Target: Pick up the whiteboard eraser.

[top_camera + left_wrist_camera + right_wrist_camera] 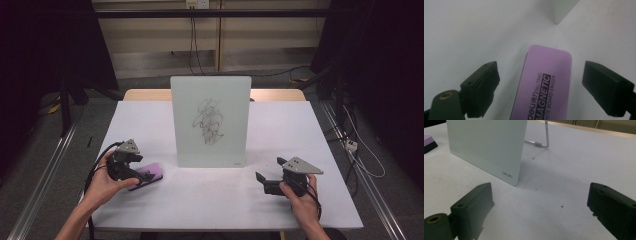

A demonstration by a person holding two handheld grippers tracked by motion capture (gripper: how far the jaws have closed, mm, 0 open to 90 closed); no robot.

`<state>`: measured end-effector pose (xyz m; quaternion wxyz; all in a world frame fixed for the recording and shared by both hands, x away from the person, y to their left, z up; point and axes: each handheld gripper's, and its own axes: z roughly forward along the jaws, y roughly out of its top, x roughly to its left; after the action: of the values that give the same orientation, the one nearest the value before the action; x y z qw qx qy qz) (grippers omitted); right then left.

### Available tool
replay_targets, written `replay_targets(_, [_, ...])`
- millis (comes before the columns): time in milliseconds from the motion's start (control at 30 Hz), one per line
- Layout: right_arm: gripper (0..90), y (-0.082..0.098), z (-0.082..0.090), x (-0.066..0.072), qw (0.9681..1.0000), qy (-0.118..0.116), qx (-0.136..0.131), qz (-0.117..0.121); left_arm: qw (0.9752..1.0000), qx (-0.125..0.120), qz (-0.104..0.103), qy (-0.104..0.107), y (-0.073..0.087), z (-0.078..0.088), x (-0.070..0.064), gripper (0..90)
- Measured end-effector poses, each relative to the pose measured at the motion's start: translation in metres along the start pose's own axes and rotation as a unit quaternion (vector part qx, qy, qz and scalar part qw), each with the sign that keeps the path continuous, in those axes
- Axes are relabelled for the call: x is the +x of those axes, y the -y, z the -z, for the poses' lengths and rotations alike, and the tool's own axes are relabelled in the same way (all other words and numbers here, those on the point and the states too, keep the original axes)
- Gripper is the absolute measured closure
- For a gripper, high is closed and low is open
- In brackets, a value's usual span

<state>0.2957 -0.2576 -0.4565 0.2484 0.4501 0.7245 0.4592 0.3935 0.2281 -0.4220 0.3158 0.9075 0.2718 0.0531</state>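
Observation:
A small glass whiteboard (210, 121) stands upright at the table's middle, with black scribbles (209, 121) on its face. A purple magnetic board eraser (149, 174) lies flat on the table at the left. My left gripper (134, 166) hovers right over it, open, and in the left gripper view the eraser (544, 85) lies between the two jaws with a gap on each side. My right gripper (267, 176) rests open near the front right, empty, pointing toward the board's lower right corner (510, 176).
The white tabletop (280, 125) has a wooden strip along its far edge. A metal stand leg (544, 137) props the board from behind. Cables (360, 150) run on the floor to the right. Dark curtains flank both sides.

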Motion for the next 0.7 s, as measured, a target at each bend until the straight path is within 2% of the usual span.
replay_targets(333, [6.2, 0.0, 0.0, 0.0003, 1.0, -0.001, 0.001, 0.001, 0.9996, 0.022, -0.018, 0.007, 0.0017, -0.0028, -0.0022, 15.8])
replay_targets(400, [6.2, 0.0001, -0.0001, 0.0002, 1.0, -0.001, 0.001, 0.002, 0.9996, 0.02, -0.013, 0.011, 0.0033, -0.0046, -0.0025, 15.8])
replay_targets(700, [6.2, 0.0, -0.0004, 0.0005, 1.0, -0.002, 0.0, 0.003, 0.9992, 0.035, -0.019, 0.01, 0.0079, -0.0097, -0.0026, 16.3])
